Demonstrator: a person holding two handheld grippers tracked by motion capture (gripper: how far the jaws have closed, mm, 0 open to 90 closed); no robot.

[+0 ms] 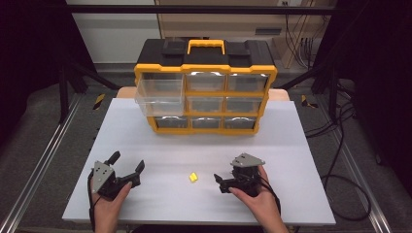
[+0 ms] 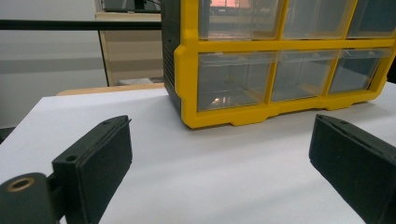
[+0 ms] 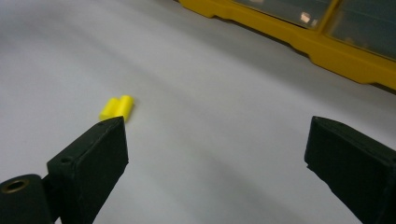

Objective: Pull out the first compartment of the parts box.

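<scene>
White table [image 1: 160, 145] seen under dark frame; yellow drawer organizer [image 1: 205, 87] set at upper centre, upper-left drawer [image 1: 159, 97] pulled out; small yellow piece [image 1: 193, 177] lying lower centre, between claws; right claw [image 1: 219, 183] spread, turned toward piece; left claw [image 1: 127, 167] spread, rested lower left; piece best straddled squarely, then pinched gently.

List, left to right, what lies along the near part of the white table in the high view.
Left black two-jaw gripper → small yellow plastic piece → right black two-jaw gripper.
</scene>
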